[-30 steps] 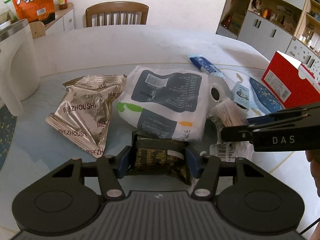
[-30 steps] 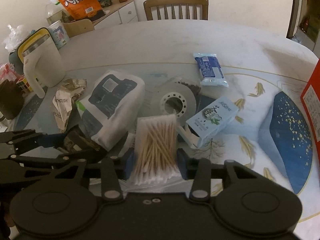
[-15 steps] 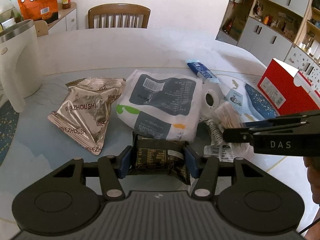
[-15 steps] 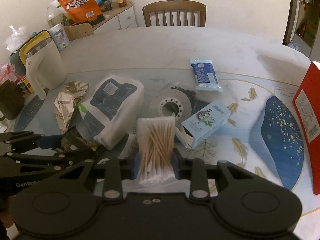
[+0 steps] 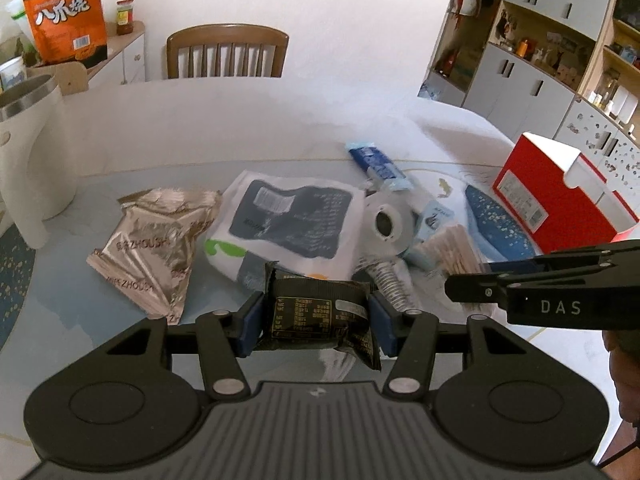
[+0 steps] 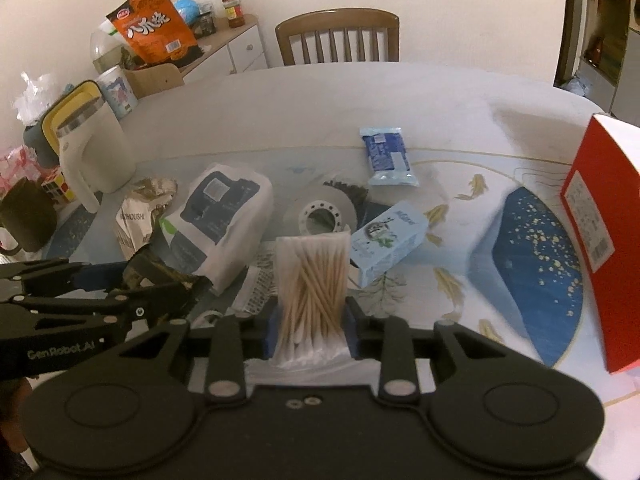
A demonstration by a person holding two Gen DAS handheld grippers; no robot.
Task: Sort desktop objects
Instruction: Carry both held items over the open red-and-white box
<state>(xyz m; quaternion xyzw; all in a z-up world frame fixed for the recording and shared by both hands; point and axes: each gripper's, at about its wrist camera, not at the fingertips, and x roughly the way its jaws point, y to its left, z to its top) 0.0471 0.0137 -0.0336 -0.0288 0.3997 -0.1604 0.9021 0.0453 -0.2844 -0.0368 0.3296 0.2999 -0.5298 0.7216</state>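
My left gripper (image 5: 316,320) is shut on a dark snack packet (image 5: 318,314) and holds it above the table. My right gripper (image 6: 310,326) is shut on a clear bag of cotton swabs (image 6: 312,280), also lifted. On the table lie a white-and-navy bag (image 5: 280,224), a gold foil packet (image 5: 156,240), a tape roll (image 6: 322,216), a light blue box (image 6: 386,240) and a blue tissue pack (image 6: 388,156). The left gripper shows at the left of the right wrist view (image 6: 100,292).
A red box (image 5: 560,196) stands at the right side of the table. A white kettle (image 6: 94,152) stands at the left, with a brown mug (image 6: 24,216) beside it. A wooden chair (image 5: 226,56) is behind the table. A barcode-printed wrapper (image 6: 260,284) lies under the swabs.
Both grippers have risen and drawn back, lifting the dark packet and the swab bag off the table. The right gripper's fingers closed tighter on the swabs.
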